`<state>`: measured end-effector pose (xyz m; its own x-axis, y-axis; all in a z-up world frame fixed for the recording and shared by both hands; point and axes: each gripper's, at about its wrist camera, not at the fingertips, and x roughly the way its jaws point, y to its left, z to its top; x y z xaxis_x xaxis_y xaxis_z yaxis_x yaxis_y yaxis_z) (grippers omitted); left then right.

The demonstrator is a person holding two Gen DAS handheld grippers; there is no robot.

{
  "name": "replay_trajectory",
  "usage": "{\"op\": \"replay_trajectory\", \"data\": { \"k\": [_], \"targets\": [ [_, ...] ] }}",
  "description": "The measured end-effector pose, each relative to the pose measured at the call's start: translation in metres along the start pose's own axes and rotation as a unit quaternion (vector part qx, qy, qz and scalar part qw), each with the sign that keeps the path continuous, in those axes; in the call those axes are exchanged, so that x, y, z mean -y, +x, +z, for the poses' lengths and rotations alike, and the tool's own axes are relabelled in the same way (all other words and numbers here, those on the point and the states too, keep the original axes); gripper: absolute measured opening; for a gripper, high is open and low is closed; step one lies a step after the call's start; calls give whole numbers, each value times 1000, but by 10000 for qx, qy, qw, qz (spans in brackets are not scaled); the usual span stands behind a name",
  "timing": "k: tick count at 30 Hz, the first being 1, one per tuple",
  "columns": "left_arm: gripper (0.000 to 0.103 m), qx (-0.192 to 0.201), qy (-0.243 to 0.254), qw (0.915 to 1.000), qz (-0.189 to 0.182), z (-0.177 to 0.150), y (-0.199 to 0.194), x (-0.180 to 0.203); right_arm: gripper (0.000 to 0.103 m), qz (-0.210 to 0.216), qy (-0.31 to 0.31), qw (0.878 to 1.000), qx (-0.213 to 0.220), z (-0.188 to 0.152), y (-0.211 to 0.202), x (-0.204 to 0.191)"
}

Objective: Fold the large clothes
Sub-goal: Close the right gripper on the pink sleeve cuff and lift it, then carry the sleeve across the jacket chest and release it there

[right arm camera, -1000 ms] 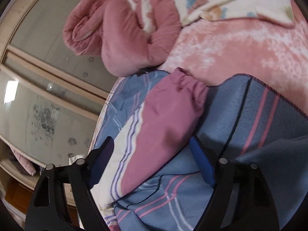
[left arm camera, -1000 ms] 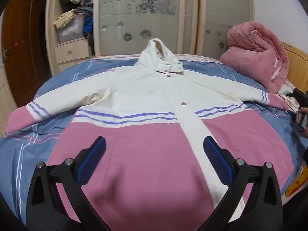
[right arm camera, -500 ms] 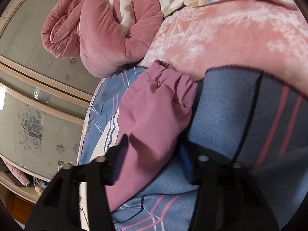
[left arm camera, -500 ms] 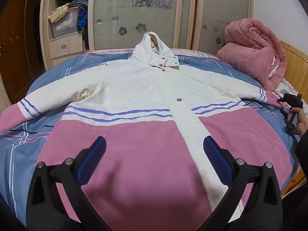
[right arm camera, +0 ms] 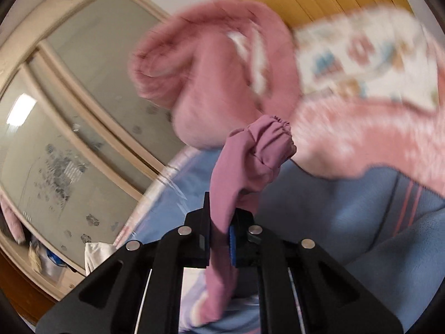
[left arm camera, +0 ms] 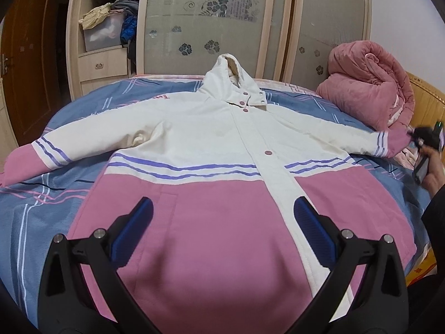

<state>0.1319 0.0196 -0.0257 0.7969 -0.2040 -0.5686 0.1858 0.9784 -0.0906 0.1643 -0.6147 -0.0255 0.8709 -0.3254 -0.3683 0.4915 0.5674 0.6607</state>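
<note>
Left gripper [left arm camera: 222, 222] spread wide, nothing between the jaws, hovering over the pink hem of the coat [left arm camera: 211, 150], which lies face up and flat on the bed [left arm camera: 50, 211], hood toward the wardrobe [left arm camera: 222, 14]. Right gripper [right arm camera: 221, 222] pinched tight on the pink sleeve [right arm camera: 250, 164] just below its elastic cuff, sleeve raised off the bedding. Padded, soft and bulky, probably droops; hold cuffs, hem corners or shoulders, not mid-panel. Pink quilt [left arm camera: 370, 83] bundled beyond
</note>
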Motion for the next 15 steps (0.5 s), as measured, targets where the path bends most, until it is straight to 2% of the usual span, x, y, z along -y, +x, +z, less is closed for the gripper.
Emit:
{"op": "replay_trajectory", "data": {
  "k": [4, 7, 11, 15],
  "targets": [
    [101, -9, -36, 10000, -18, -1, -4, -5, 10, 386, -795, 9943, 600, -9, -31, -82],
    [101, -10, -53, 10000, 2, -2, -7, -9, 10, 762, -1460, 9833, 775, -33, -45, -150],
    [101, -12, -103, 9999, 90, -3, -11, -17, 10, 1244, -2183, 9665, 515, -86, -45, -226],
    [101, 16, -196, 9998, 104, -2, -17, -26, 10, 1499, -2853, 9463, -237, -167, -17, -284]
  ]
}}
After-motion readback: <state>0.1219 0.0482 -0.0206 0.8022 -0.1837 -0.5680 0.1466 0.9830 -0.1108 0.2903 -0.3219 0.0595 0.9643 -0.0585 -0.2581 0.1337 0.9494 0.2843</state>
